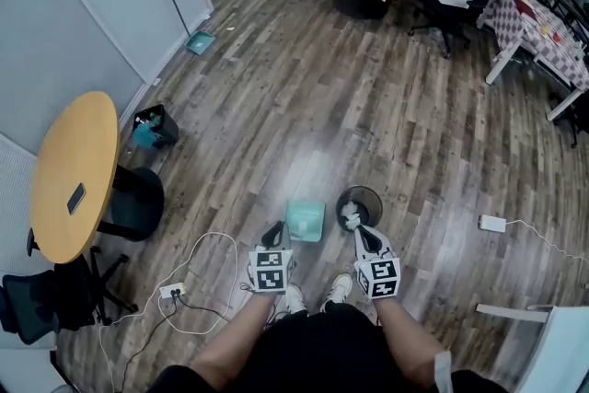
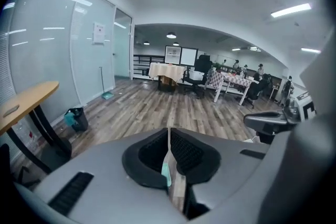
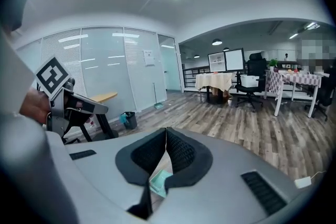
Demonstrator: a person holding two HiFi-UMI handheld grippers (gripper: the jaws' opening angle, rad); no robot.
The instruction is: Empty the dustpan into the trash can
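A teal dustpan (image 1: 306, 220) lies flat on the wooden floor just in front of my feet. Right beside it, on its right, stands a round black trash can (image 1: 360, 198) with white scraps (image 1: 351, 218) inside. My left gripper (image 1: 275, 230) hangs above the dustpan's left edge with its pads (image 2: 181, 150) pressed together and nothing between them. Over the can's near rim, my right gripper (image 1: 358, 231) is shut as well and holds nothing. A sliver of the teal dustpan (image 2: 166, 171) shows below the left jaws, and the dustpan (image 3: 159, 182) shows again below the right jaws.
A round wooden table (image 1: 74, 170) and a black office chair (image 1: 41, 304) stand at the left. A power strip (image 1: 172, 292) with looping white cables lies by my left foot. A small black bin (image 1: 155, 126), a broom with a teal pan (image 1: 197, 40) and a white adapter (image 1: 492, 223) are further off.
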